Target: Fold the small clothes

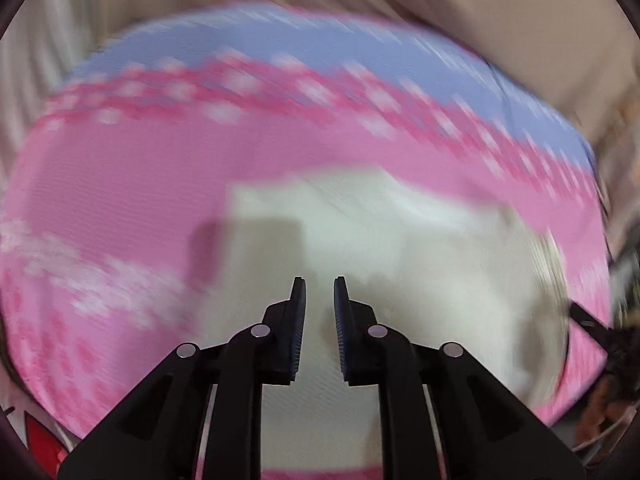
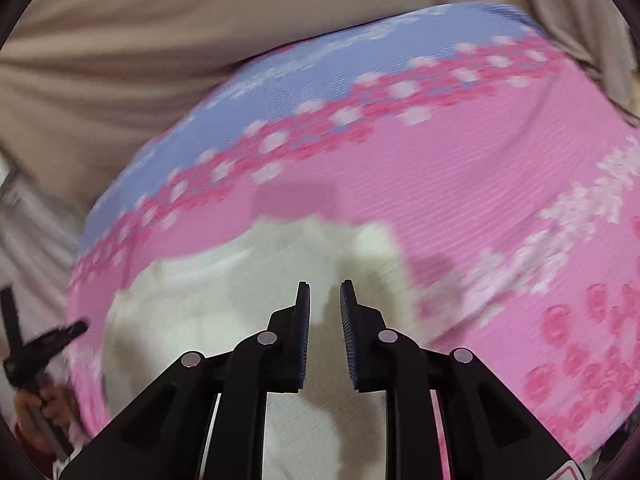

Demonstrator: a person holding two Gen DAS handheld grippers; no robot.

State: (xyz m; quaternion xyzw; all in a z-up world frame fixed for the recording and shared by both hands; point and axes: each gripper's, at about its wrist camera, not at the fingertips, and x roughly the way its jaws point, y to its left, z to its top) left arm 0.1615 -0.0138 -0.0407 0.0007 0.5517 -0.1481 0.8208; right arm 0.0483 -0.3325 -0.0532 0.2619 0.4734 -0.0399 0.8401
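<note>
White garment (image 1: 400, 240) flat on pink mat (image 1: 120, 184), long axis approx left-right

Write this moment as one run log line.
left gripper: open, empty | right gripper: open, empty | white garment: on pink patterned cloth

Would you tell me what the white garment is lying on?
The white garment lies on a pink and blue flowered cloth, which shows all around it. Beyond that cloth is beige fabric. Whatever is directly beneath the garment is covered.
</note>
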